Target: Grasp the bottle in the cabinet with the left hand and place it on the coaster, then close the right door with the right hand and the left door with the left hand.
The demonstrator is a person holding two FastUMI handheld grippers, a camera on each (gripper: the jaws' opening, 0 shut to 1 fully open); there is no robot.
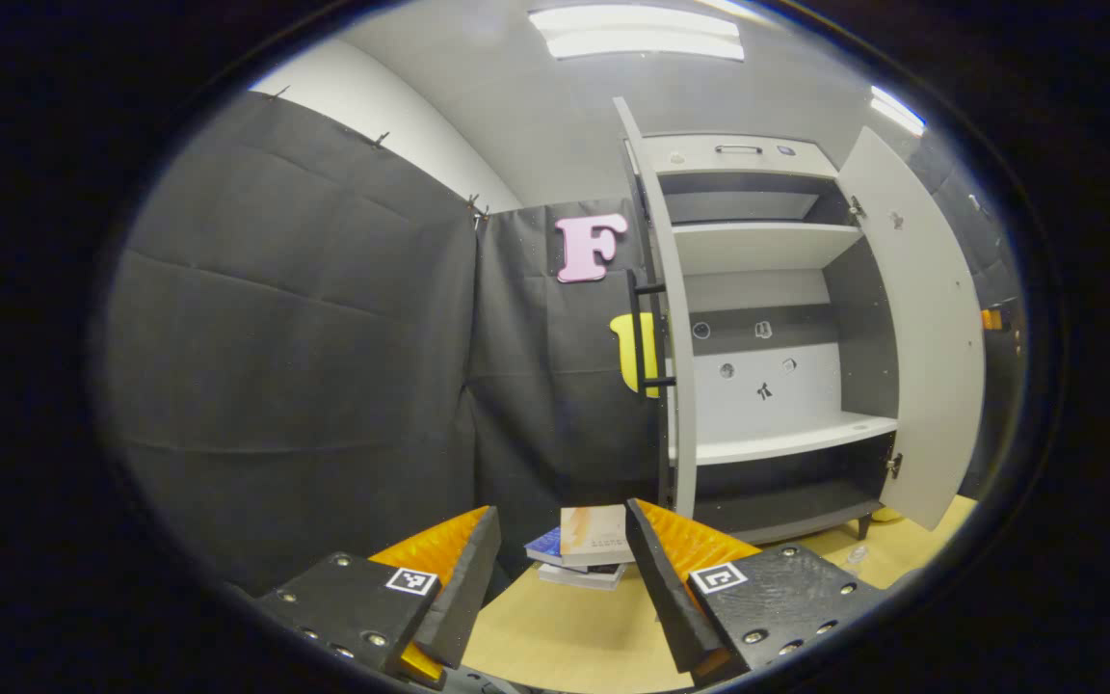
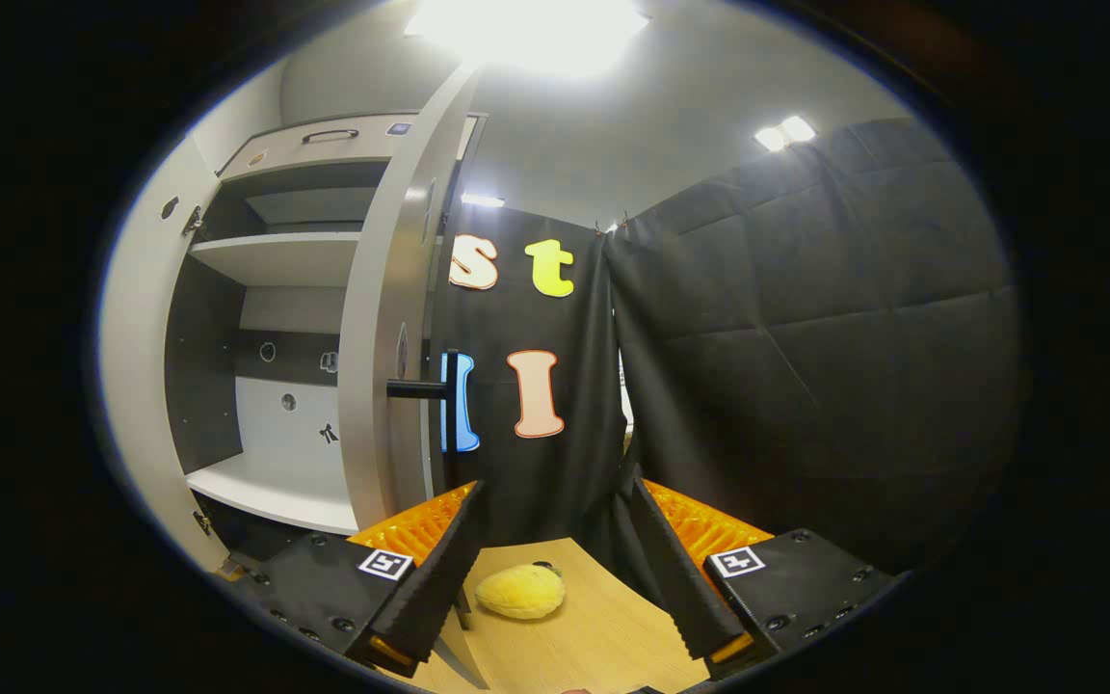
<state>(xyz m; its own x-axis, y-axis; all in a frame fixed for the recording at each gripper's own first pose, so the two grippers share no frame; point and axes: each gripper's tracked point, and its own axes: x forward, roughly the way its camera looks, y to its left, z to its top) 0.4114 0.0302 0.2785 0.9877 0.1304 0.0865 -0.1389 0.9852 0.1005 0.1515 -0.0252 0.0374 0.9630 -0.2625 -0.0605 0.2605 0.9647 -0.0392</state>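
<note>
The white cabinet point(image 1: 767, 246) stands ahead in the left gripper view with both doors swung open. Its left door point(image 1: 673, 318) shows edge-on with a black handle point(image 1: 647, 333); its right door point(image 1: 916, 328) angles outward. The shelves in sight are bare. My left gripper point(image 1: 563, 516) is open, low over the wooden table point(image 1: 574, 636) and well short of the cabinet. In the right gripper view the cabinet point(image 2: 276, 255) lies to the left, and the right door point(image 2: 383, 318) with its black handle point(image 2: 420, 388) is close ahead. My right gripper point(image 2: 557, 492) is open and holds nothing.
A stack of books point(image 1: 584, 557) lies on the table between the left gripper's fingers, farther off. A small clear object point(image 1: 858, 554) sits on the table near the right door's foot. A yellow fruit-like thing point(image 2: 519, 591) rests on the table point(image 2: 603, 636) ahead of the right gripper.
</note>
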